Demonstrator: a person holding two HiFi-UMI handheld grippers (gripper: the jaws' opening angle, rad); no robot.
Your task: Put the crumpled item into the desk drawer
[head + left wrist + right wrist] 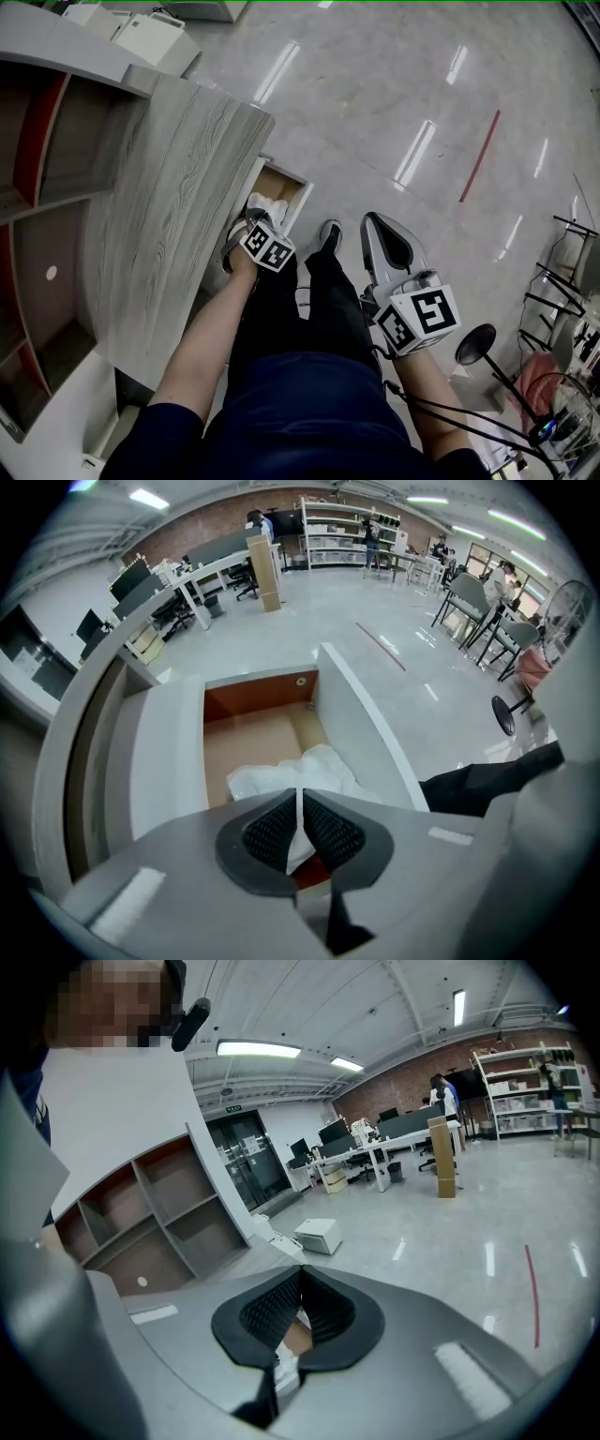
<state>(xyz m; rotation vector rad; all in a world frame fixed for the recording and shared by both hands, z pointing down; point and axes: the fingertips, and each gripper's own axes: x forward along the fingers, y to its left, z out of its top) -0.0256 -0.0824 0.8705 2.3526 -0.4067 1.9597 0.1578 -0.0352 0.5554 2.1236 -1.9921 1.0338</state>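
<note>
The right hand-held gripper (373,221), pressed together, is hovering at 4 o'clock of the open drawer (251,744); the left hand-held gripper (300,801) is pinching the crumpled item (311,766) over that drawer.

- Desk (178,197), grey wood-grain top: occupying the left centre of the frame.
- Drawer (302,199), 1: standing open at frame centre.
- Crumpled item (270,204), white: lying in the drawer.
- Left gripper (255,221): reaching down over the drawer, tips at the crumpled item.
- Right gripper (369,221): hanging over the floor (375,94) at centre right, apart from the drawer.
- Red line (479,157), 1: running across the floor at upper right.
</note>
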